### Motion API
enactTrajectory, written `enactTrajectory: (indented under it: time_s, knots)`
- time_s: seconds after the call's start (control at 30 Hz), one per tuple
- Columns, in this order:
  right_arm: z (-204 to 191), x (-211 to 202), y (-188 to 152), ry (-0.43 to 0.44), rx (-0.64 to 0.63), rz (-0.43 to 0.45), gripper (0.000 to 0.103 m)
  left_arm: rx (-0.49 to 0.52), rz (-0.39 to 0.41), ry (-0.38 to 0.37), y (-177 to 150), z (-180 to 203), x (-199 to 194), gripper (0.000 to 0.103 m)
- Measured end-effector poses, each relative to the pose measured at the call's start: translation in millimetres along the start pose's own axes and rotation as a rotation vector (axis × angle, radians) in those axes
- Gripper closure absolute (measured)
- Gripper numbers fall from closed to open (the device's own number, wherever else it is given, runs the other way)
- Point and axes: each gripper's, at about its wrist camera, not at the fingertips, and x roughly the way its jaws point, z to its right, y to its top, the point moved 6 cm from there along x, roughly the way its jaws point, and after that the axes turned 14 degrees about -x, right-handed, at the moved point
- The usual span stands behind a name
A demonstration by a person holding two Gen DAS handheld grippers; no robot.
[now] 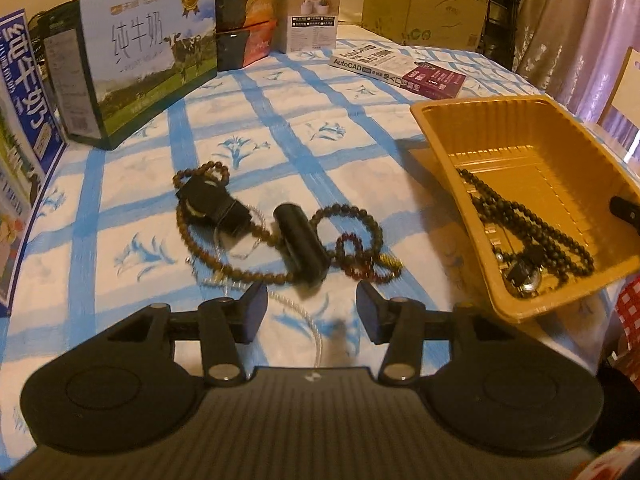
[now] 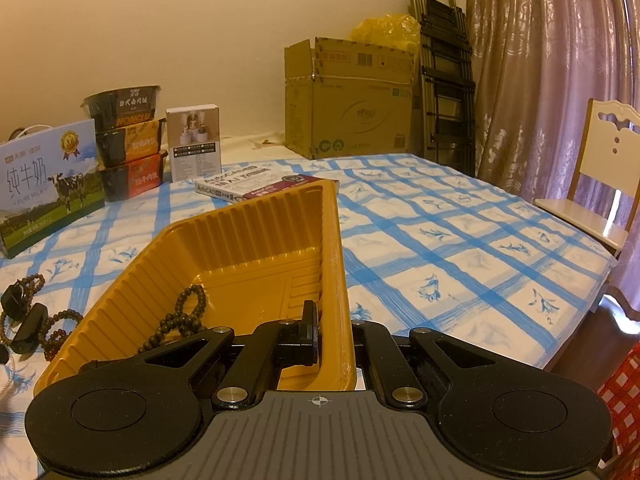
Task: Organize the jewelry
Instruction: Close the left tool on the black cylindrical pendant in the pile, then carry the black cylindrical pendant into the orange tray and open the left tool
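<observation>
On the checked bench cloth [image 1: 280,92], tangled brown bead strands [image 1: 224,256] below the half-open, empty left hand-held gripper [image 1: 312,312]; right hand-held gripper [image 2: 334,332] clamps the tilted gold tray [image 1: 500,136]; risk: snagged neighbours dragging along.

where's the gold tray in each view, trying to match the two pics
Left wrist view: the gold tray is at the right, tilted, with dark beads in its near corner.
Right wrist view: the gold tray fills the lower centre, its right wall pinched by the right gripper.
Shared landmark: the AutoCAD book lies on the checked cloth just behind the tray in both.
</observation>
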Motion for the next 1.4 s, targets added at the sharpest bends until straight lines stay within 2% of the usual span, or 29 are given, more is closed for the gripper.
enactTrajectory:
  time_s: [0.53, 0.6, 0.83, 0.9, 1.07, 1.4]
  knots:
    - [1, -1, -1, 0.000, 0.001, -0.003, 0.099, -0.015, -0.001, 0.022, 27, 2, 44, 0.059]
    - [1, -1, -1, 0.001, 0.001, -0.002, 0.099, -0.023, -0.003, 0.023, 28, 0, 47, 0.066]
    - [1, 0, -1, 0.001, 0.000, -0.003, 0.099, -0.045, -0.021, 0.018, 29, -4, 57, 0.072]
    - [1, 0, -1, 0.001, 0.000, -0.002, 0.099, -0.045, -0.023, 0.012, 28, -4, 58, 0.078]
    - [1, 0, -1, 0.001, 0.000, -0.002, 0.099, -0.043, -0.016, 0.005, 29, -5, 58, 0.082]
    - [2, 1, -2, 0.002, -0.001, -0.001, 0.099, -0.067, 0.016, -0.032, 36, -9, 36, 0.084]
